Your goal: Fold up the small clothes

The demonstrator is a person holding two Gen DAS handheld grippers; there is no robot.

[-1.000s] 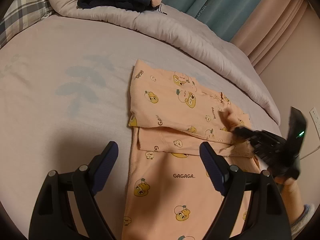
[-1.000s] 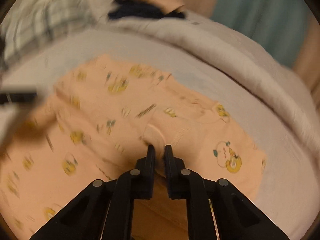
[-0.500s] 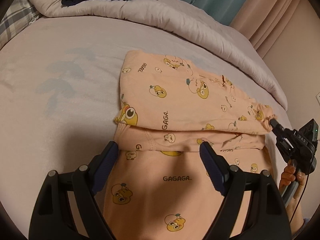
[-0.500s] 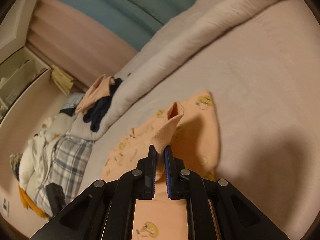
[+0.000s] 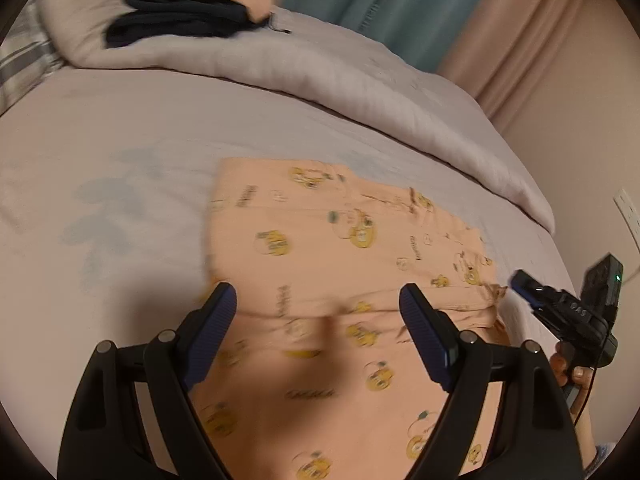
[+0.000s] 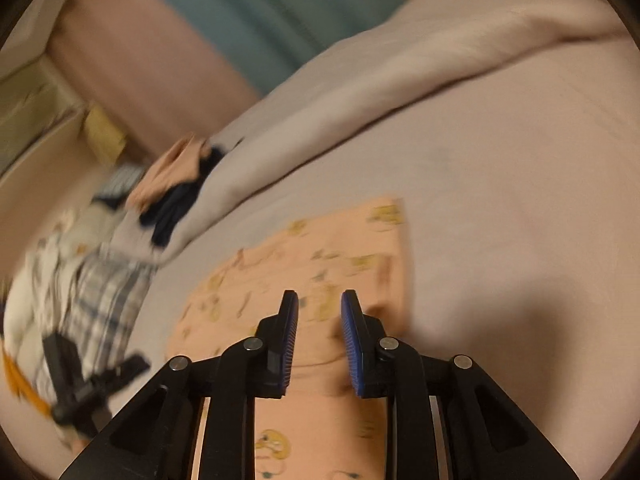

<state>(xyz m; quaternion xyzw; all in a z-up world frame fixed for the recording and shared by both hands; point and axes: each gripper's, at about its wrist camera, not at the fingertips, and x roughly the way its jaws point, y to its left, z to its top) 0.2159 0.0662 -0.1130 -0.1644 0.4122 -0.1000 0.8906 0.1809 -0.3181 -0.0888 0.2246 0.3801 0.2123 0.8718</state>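
Left wrist view: left hand-held gripper (image 5: 318, 304) spread wide, empty, above peach garment (image 5: 320, 248) lying folded on bed (image 5: 120, 152). Right wrist view: right hand-held gripper (image 6: 319, 308) just opening, released, nothing between jaws, garment beneath.

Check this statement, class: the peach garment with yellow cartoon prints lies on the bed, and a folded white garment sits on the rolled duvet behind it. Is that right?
One detail is wrong. The folded garment on the rolled duvet is dark navy, not white, with a peach piece on top, as the left wrist view shows. The peach garment with yellow cartoon prints does lie on the bed.
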